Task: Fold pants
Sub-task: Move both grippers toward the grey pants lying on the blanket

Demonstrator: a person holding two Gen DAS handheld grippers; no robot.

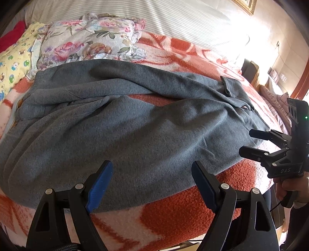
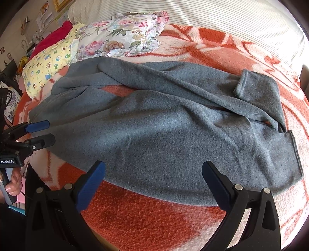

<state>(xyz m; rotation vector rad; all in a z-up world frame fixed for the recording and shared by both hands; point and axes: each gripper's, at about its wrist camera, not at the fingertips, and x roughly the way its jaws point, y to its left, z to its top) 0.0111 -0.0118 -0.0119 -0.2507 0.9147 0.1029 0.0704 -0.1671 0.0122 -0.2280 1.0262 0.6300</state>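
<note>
Grey fleece pants (image 1: 135,125) lie spread across the orange and white blanket (image 1: 173,210), both legs running sideways with a gap of blanket between them; they also show in the right wrist view (image 2: 173,139). One end has a turned-up cuff (image 2: 243,85). My left gripper (image 1: 152,170) is open and empty, just above the near edge of the pants. My right gripper (image 2: 154,170) is open and empty over the near edge too. The right gripper also shows in the left wrist view (image 1: 246,142) at the pants' right end. The left gripper shows in the right wrist view (image 2: 49,133) at the left end.
A floral pillow (image 1: 88,38) and a yellow cartoon pillow (image 1: 13,63) lie at the far side of the bed, with a red cloth (image 2: 56,36) behind. A striped sheet (image 1: 173,17) covers the back. The bed's front edge is just below my grippers.
</note>
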